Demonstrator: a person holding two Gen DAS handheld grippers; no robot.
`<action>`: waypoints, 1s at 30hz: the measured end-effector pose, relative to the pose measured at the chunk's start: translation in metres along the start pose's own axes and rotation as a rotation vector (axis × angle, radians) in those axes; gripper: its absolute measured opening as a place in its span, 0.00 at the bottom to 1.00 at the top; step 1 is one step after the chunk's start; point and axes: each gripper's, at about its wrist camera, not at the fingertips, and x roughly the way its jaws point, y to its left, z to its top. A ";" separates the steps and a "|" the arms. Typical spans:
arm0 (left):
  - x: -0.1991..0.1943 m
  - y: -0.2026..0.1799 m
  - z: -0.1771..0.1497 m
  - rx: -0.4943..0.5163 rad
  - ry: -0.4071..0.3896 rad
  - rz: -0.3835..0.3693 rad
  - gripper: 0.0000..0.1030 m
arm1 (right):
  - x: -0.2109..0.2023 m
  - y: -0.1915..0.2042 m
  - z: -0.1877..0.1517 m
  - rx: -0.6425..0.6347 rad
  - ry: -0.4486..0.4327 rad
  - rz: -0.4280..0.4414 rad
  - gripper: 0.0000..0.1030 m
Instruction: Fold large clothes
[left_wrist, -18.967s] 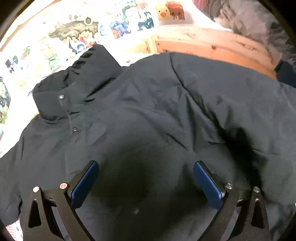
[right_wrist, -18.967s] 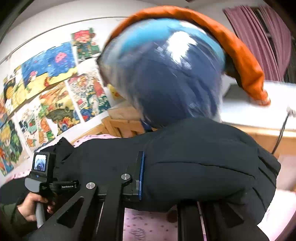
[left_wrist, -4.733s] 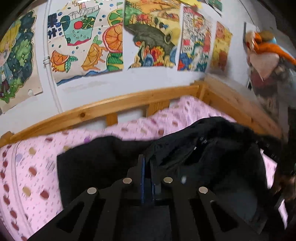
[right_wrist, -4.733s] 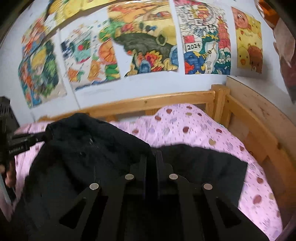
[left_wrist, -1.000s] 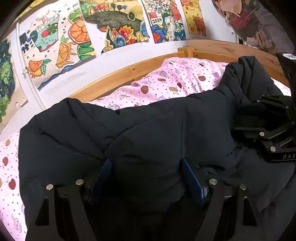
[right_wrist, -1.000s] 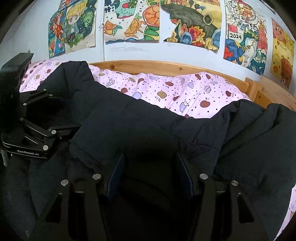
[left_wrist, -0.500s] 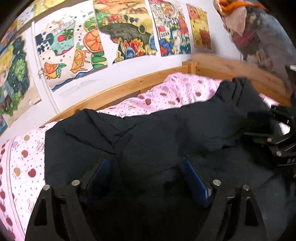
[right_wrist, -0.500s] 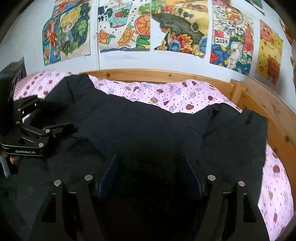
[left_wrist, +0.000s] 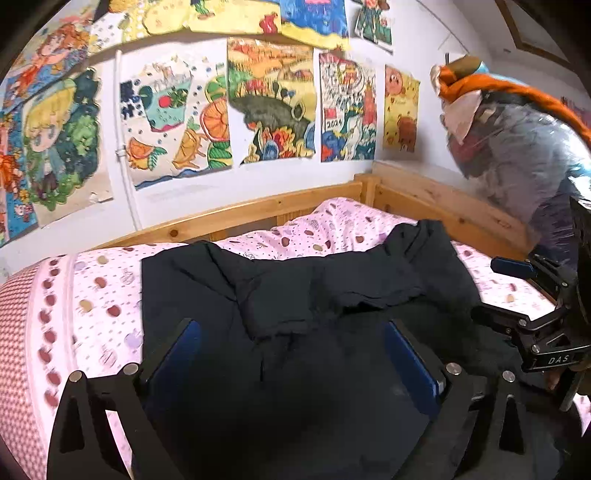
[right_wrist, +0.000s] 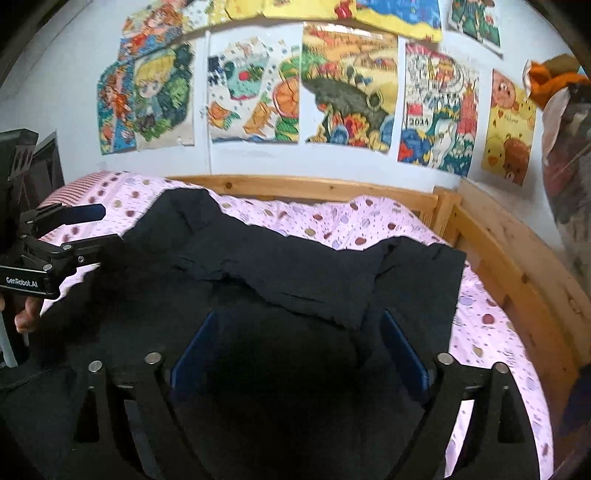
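Both grippers' fingers (left_wrist: 410, 363) are opening wide above the black coat (left_wrist: 314, 295), gripping nothing.

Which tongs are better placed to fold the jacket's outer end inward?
Right, probably. The jacket's free square end lies just beyond the right tongs, whose jaws are opening with nothing gripped.
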 end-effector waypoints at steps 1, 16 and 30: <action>-0.010 0.000 -0.001 -0.003 -0.002 -0.001 0.98 | -0.009 0.002 0.000 0.000 -0.009 0.005 0.87; -0.159 -0.026 -0.046 0.116 0.015 0.054 0.99 | -0.140 0.042 -0.034 -0.141 -0.091 0.124 0.93; -0.223 -0.049 -0.118 0.190 0.110 0.027 0.99 | -0.217 0.072 -0.103 -0.273 -0.028 0.178 0.94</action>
